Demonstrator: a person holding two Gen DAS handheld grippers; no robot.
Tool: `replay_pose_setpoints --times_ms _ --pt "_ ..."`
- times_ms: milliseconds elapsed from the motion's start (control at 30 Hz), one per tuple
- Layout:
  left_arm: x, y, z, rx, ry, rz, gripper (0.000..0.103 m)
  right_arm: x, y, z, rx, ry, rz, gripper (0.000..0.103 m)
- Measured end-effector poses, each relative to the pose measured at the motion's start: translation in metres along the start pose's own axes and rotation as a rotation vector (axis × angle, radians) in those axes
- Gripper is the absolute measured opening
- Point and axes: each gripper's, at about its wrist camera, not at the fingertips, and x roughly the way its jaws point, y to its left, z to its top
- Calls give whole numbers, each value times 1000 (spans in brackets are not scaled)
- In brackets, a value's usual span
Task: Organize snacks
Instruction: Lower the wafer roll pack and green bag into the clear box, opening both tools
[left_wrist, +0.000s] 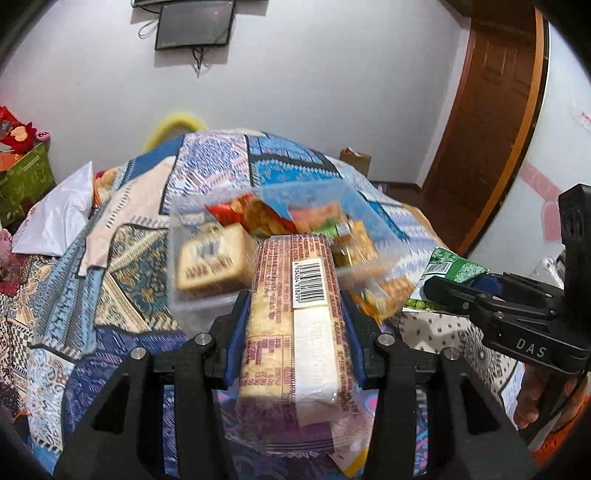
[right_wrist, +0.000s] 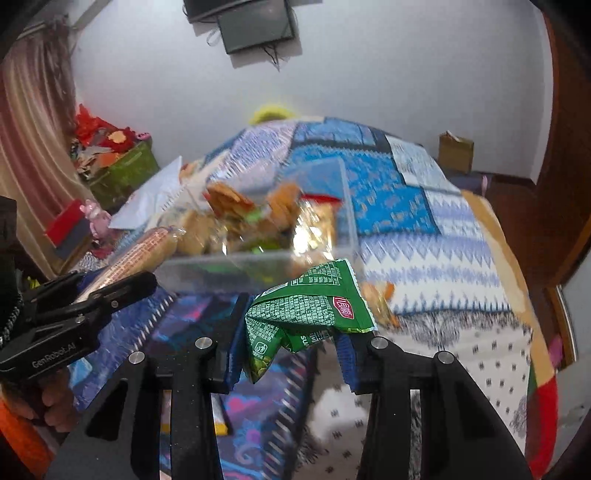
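My left gripper (left_wrist: 295, 299) is shut on a long cracker packet (left_wrist: 295, 321) with a barcode, held just in front of a clear plastic box (left_wrist: 192, 266) that holds several snack packs. My right gripper (right_wrist: 291, 325) is shut on a crumpled green snack packet (right_wrist: 306, 310), close to the near wall of the same clear box (right_wrist: 221, 269). In the left wrist view the right gripper (left_wrist: 480, 291) shows at the right with the green packet (left_wrist: 454, 267). In the right wrist view the left gripper (right_wrist: 110, 288) shows at the left with the cracker packet (right_wrist: 140, 251).
The box sits on a bed covered by a blue patterned quilt (right_wrist: 406, 206). A white plastic bag (left_wrist: 59, 218) lies at the left. A green basket of red items (right_wrist: 122, 166) stands by the wall. A small cardboard box (right_wrist: 456, 151) and a wooden door (left_wrist: 491, 122) are at the right.
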Motion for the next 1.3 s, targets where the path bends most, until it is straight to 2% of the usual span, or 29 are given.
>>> replay_pose_setpoints --times_ms 233,433,700,967,1100,1167,1300 --pt "4 23 23 -31 -60 52 45 18 20 26 -37 -28 37 38" --pt "27 52 41 -82 -57 86 45 36 31 49 -56 -48 65 39" --pt "66 81 60 -147 -2 96 45 68 38 77 -89 -35 60 39" --pt "102 89 69 -170 51 102 45 107 42 93 -111 20 24 39" --pt "115 90 70 -180 85 98 45 113 37 96 -82 39 60 40" --pt "120 89 70 -181 101 116 45 114 36 96 -77 42 37 41" --pt "122 91 68 -194 116 112 55 118 36 94 -96 76 9 45"
